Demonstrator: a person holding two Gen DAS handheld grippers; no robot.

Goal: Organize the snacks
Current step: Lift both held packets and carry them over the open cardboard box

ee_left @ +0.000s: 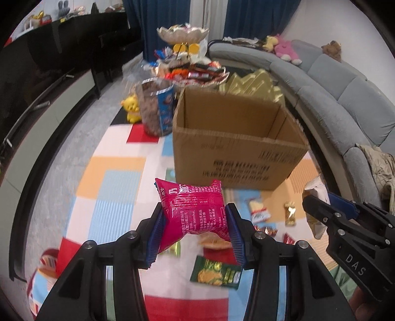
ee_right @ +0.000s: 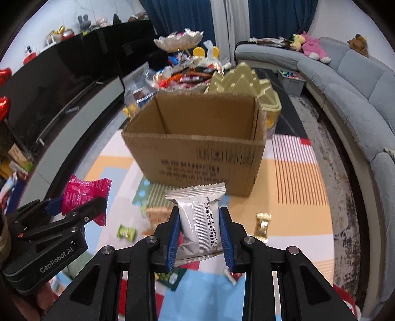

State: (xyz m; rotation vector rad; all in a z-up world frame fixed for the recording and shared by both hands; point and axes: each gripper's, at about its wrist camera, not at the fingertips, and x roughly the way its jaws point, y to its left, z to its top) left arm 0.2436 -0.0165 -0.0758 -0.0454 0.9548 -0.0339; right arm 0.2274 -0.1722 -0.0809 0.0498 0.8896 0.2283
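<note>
My left gripper [ee_left: 195, 228] has its fingers clamped on a pink snack packet [ee_left: 195, 212] at lower centre. My right gripper [ee_right: 199, 233] pinches a silver snack packet [ee_right: 197, 222]. An open cardboard box [ee_left: 237, 158] stands beyond, mid-frame, on the patchwork floor mat [ee_left: 111, 182].

Probably a home living room: curved grey sofa [ee_right: 350, 81], plush toys [ee_right: 313, 47], blue curtains [ee_right: 182, 14], patchwork rug [ee_left: 116, 172]

Open cardboard box [ee_left: 237, 145] on the floor mat [ee_left: 111, 177], loose snack packets [ee_left: 216, 272] scattered near its front, tiered snack stand [ee_left: 184, 37] behind it, sofa [ee_left: 345, 86] curving along the right, cabinet [ee_left: 61, 56] at far left.
</note>
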